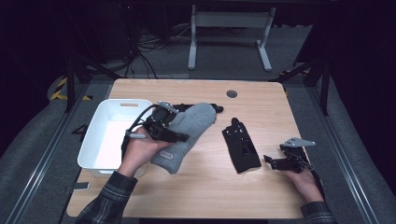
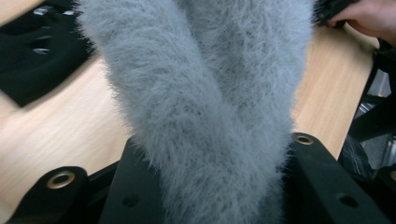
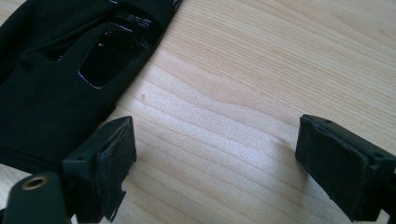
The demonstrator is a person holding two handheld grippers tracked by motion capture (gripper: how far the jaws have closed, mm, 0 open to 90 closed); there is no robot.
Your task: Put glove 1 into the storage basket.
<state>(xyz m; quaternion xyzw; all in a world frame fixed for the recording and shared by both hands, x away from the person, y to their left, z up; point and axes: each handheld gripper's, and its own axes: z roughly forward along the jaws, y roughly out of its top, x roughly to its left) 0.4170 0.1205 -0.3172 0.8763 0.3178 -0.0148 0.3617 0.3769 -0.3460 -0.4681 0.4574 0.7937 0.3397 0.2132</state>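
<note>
A dark room with cables and a white frame on the floor surrounds a pale wooden desk (image 1: 205, 186). Take the white bin (image 1: 110, 135) at the desk's left side as the landmark. Just right of the bin, the left hand-held gripper (image 1: 180, 136) is clamped on a grey mitten (image 1: 189, 128), which hangs across the jaws with its cuff end toward the person and its rounded end toward the far edge. In the left gripper view the fuzzy mitten (image 2: 205, 107) rises between the two black jaws, which press it from both sides. It looks lifted off the desk, though the high view is too flat to be sure. The left hand (image 1: 140, 151) holds the gripper body beside the bin's right wall.

Farther right of the bin, past the mitten, a black glove (image 1: 240, 147) lies flat on the desk, fingers toward the far edge. Another black item (image 1: 215, 108) peeks out beyond the mitten; what it is cannot be told.

Well apart from the bin, near the desk's right edge, the right hand-held gripper (image 1: 268, 160) rests low, jaws spread wide with nothing between them. In the right gripper view the gripper (image 3: 215, 154) points at bare wood, the glove (image 3: 60, 79) just beside its left jaw. The right hand (image 1: 303, 179) holds it from behind.
</note>
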